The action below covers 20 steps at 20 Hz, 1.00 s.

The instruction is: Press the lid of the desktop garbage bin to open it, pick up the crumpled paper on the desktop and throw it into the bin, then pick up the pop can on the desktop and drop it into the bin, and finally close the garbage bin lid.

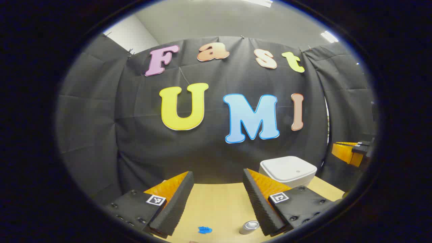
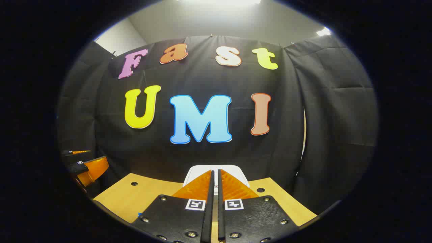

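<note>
Left gripper [image 1: 217, 189] gapes above the bench [image 1: 216, 206]; right gripper [image 2: 215, 189] looks pinched together before the closed bin [image 2: 236, 170].

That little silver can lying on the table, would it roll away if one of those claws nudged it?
Probably. The pop can seems to lie on its side on the smooth wooden table, so a sideways nudge would likely roll it. It looks small and is probably light. Its thin metal wall may dent if the open left gripper squeezes hard.
</note>
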Available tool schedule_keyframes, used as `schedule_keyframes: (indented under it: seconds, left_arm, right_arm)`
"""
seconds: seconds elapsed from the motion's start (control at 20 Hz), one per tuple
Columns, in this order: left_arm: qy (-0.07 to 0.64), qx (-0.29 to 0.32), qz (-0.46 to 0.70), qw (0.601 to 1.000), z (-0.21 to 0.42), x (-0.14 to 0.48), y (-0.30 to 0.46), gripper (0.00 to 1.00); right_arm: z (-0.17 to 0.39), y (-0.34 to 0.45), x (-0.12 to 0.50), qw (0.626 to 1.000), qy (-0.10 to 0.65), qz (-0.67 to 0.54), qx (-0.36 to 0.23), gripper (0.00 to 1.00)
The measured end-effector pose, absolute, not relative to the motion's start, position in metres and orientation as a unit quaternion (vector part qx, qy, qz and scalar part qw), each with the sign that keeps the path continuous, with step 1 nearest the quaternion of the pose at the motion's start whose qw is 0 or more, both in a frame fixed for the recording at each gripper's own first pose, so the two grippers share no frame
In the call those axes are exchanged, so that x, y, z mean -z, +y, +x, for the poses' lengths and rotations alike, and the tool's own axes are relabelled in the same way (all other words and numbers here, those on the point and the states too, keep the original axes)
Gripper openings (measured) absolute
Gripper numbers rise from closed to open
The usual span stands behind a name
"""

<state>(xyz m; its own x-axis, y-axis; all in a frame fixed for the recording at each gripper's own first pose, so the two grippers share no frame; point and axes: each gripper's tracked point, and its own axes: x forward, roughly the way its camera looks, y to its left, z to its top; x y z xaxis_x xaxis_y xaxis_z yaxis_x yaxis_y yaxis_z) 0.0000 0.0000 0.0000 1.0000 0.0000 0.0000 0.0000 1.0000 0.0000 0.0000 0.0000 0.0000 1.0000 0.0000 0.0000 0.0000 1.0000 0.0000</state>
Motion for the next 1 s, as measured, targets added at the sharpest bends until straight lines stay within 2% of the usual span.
schedule_keyframes:
  seconds: [0.2, 0.25, 0.35, 0.65, 0.7, 0.95, 1.0]
  left_arm:
    - [-0.004, 0.007, 0.003, 1.0, 0.013, -0.003, -0.008, 0.99]
    - [-0.006, 0.007, 0.004, 1.0, 0.014, -0.006, -0.007, 0.93]
    - [-0.009, 0.008, 0.005, 1.0, 0.013, -0.005, -0.009, 0.99]
    - [-0.006, 0.007, 0.004, 1.0, 0.018, -0.004, -0.012, 0.96]
    - [-0.006, 0.007, 0.004, 1.0, 0.018, -0.003, -0.013, 0.99]
    - [-0.007, 0.005, 0.009, 1.0, 0.021, -0.003, -0.015, 0.99]
    - [-0.007, 0.005, 0.01, 1.0, 0.021, -0.002, -0.015, 0.96]
  right_arm:
    - [0.006, 0.004, -0.002, 1.0, -0.002, 0.0, -0.006, 0.07]
    - [0.008, 0.004, 0.0, 1.0, 0.0, 0.001, -0.008, 0.07]
    - [0.01, 0.007, 0.001, 1.0, 0.003, 0.003, -0.012, 0.07]
    - [0.018, 0.005, 0.004, 1.0, 0.005, 0.0, -0.02, 0.07]
    - [0.019, 0.004, 0.005, 1.0, 0.006, -0.001, -0.02, 0.07]
    - [0.03, 0.004, 0.008, 1.0, 0.01, 0.002, -0.024, 0.07]
    - [0.032, 0.004, 0.008, 1.0, 0.01, 0.003, -0.026, 0.07]
